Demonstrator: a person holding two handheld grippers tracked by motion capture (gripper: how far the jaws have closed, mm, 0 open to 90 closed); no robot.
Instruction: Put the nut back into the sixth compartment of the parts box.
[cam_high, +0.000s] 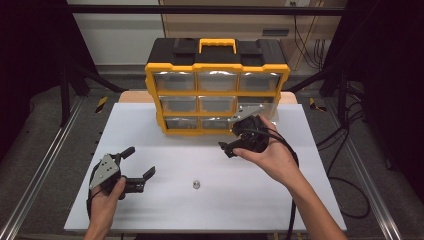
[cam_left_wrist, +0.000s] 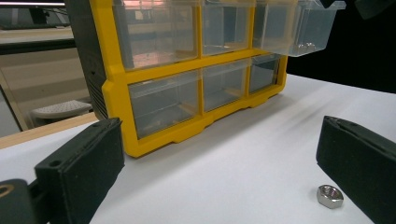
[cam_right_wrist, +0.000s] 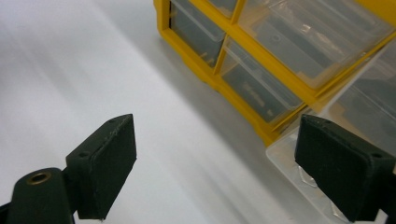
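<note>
Standing wide with nothing between the jaws, the right gripper (cam_high: 231, 146) is seen before the organizer (cam_high: 217, 90), beside its pulled-out drawer (cam_right_wrist: 327, 186), whose contents are blurred. The left gripper (cam_high: 141, 162) is also held wide and empty over the table (cam_high: 165, 200), the nut (cam_high: 196, 184) lying just off its right jaw, well apart from the right gripper. Drawer contents are hard to make out; no writing can be read.
</note>
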